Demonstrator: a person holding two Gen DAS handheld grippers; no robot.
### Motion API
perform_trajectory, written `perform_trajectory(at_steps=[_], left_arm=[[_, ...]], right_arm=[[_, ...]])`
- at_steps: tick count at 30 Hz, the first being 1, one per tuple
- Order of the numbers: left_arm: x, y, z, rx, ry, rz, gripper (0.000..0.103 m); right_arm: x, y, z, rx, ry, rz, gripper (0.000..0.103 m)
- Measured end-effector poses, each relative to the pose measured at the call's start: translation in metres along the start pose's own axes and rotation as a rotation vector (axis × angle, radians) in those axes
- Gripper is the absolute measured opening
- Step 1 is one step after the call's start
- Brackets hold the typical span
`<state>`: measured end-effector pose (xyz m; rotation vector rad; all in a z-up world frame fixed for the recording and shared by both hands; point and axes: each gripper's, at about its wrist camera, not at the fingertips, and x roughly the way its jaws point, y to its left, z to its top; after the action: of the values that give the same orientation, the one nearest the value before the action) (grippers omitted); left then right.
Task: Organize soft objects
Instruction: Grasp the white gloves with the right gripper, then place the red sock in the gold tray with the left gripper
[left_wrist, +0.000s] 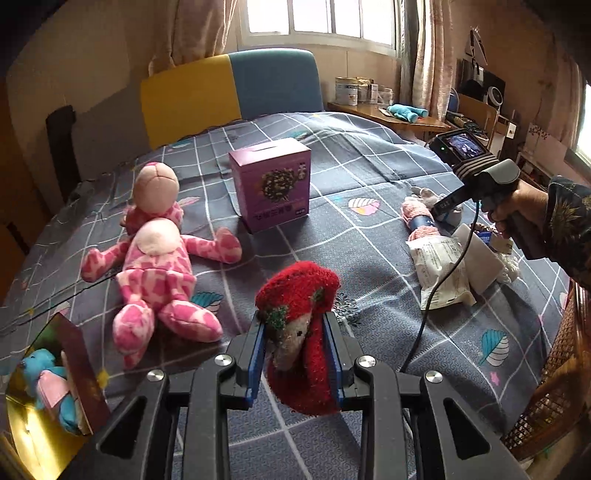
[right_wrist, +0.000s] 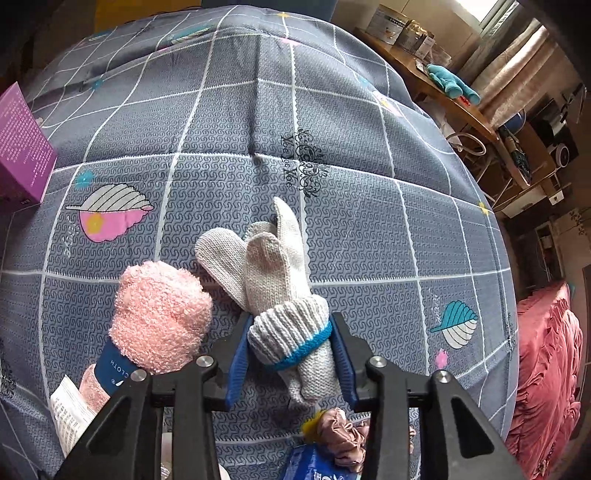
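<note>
Currently: left claw (left_wrist: 299, 341) clenched on red fuzzy sock (left_wrist: 301, 295), lifted above the bed (left_wrist: 369, 184), presumably for sorting. Right claw (right_wrist: 288, 347) clamps white knit glove (right_wrist: 275, 280) at its cuff, beside pink fuzzy sock (right_wrist: 159, 314). Gold box (left_wrist: 33, 417) holds a blue plush.

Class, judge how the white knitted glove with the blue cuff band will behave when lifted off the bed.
The white knitted glove probably flops: its fingers lie limp on the grey bedsheet. Likely light; loose knit. The right gripper jaws pinch its bunched cuff, so slipping seems unlikely.
</note>
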<state>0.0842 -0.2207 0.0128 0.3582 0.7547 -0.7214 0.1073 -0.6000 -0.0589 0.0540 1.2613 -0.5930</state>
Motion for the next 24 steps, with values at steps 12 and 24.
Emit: perform_trajectory(at_steps=[12,24], left_arm=[[-0.033,0.016,-0.009,-0.009,-0.050,0.104,0.030],[-0.063,0.033,-0.021,-0.042,-0.094,0.152,0.030]], right_arm=[[-0.053,0.005,-0.003,0.110,-0.159,0.051,0.035],[-0.116,0.055,-0.021,0.101,-0.292,0.241,0.035]])
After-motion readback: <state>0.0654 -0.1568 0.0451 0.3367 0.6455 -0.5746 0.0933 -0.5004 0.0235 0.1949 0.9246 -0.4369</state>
